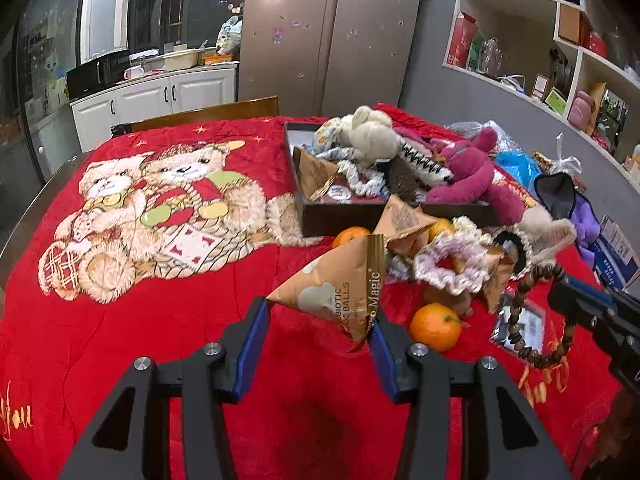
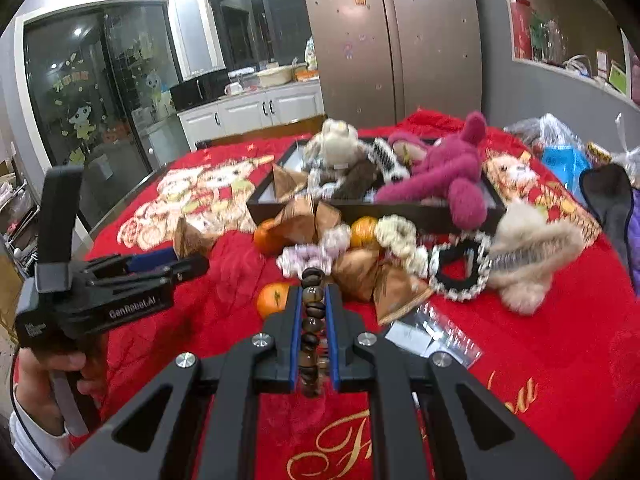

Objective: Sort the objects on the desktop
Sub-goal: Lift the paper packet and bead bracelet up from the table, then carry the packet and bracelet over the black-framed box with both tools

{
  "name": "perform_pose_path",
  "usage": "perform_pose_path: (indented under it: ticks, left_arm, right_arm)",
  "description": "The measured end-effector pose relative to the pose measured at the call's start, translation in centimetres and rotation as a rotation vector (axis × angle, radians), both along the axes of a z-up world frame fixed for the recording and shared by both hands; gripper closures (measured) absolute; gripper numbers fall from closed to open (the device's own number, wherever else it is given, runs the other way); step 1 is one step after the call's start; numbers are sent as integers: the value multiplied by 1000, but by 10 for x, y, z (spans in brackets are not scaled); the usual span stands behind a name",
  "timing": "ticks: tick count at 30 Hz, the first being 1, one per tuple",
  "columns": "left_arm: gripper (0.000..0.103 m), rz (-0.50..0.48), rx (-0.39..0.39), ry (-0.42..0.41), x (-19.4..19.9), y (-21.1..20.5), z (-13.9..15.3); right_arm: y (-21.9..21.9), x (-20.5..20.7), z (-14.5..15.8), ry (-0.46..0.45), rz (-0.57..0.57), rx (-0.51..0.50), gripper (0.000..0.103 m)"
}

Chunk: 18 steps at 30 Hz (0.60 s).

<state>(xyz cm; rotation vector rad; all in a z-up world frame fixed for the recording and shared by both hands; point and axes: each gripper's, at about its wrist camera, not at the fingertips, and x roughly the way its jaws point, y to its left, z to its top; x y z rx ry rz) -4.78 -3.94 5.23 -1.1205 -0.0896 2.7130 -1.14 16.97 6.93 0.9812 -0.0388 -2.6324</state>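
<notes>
My left gripper (image 1: 320,316) is shut on a brown triangular snack packet (image 1: 340,292) and holds it above the red blanket (image 1: 160,340). In the right wrist view this gripper (image 2: 176,262) is at the left with the packet (image 2: 192,236) at its tips. My right gripper (image 2: 313,292) is shut on a brown wooden bead bracelet (image 2: 312,308), lifted off the blanket. In the left wrist view the bracelet (image 1: 513,320) hangs as a loop from the right gripper (image 1: 576,300). A dark tray (image 1: 340,214) beyond holds plush toys and one more packet (image 1: 316,176).
Loose tangerines (image 1: 435,326), more packets (image 2: 394,288), frilly scrunchies (image 2: 308,256), a black pearl-edged scrunchie (image 2: 460,272), a furry clip (image 2: 532,256) and a clear plastic sleeve (image 2: 432,336) lie before the tray. Bags crowd the right edge. A person's hand (image 2: 72,364) grips the left tool.
</notes>
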Motion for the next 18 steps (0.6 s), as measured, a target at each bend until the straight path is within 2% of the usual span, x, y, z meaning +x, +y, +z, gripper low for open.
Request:
perform_pose_path:
  ticks: [8, 15, 18]
  left_arm:
    - [54, -23, -7, 17, -24, 15, 34]
    - [54, -24, -63, 64, -63, 31, 70]
    - [54, -24, -37, 65, -83, 33, 73]
  right_arm:
    - [0, -26, 43, 71, 7, -8, 91]
    - [-10, -67, 85, 134, 43, 4, 91]
    - [-18, -87, 93, 144, 51, 6, 91]
